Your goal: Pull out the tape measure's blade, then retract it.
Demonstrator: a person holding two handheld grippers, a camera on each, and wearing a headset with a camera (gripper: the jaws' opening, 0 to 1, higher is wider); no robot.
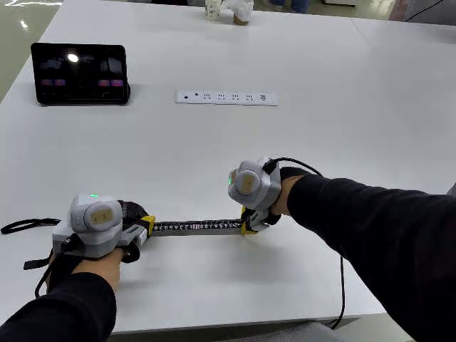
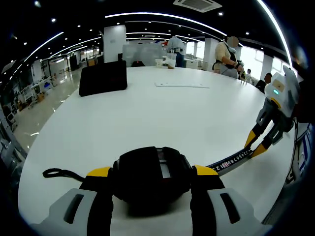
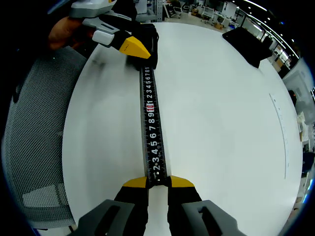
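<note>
White table (image 1: 320, 135) carries tablet (image 1: 80, 73) and power strip (image 1: 226, 97) far back; left gripper (image 1: 146, 228) clamps tape measure (image 2: 152, 177), right gripper (image 3: 157, 183) pinches blade (image 3: 150, 113)

I count two handheld tools on my feed — the left gripper (image 1: 147, 225) and the right gripper (image 1: 249, 228) — and one tape measure (image 1: 196, 226). The one table (image 1: 356, 114) also carries one tablet (image 1: 80, 73) and one power strip (image 1: 226, 97), with one mesh chair (image 3: 34, 147) beside it.

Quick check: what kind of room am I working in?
Likely an open-plan office or lab: a big white table with a power strip and a tablet, long ceiling light strips, and more desks beyond.
</note>
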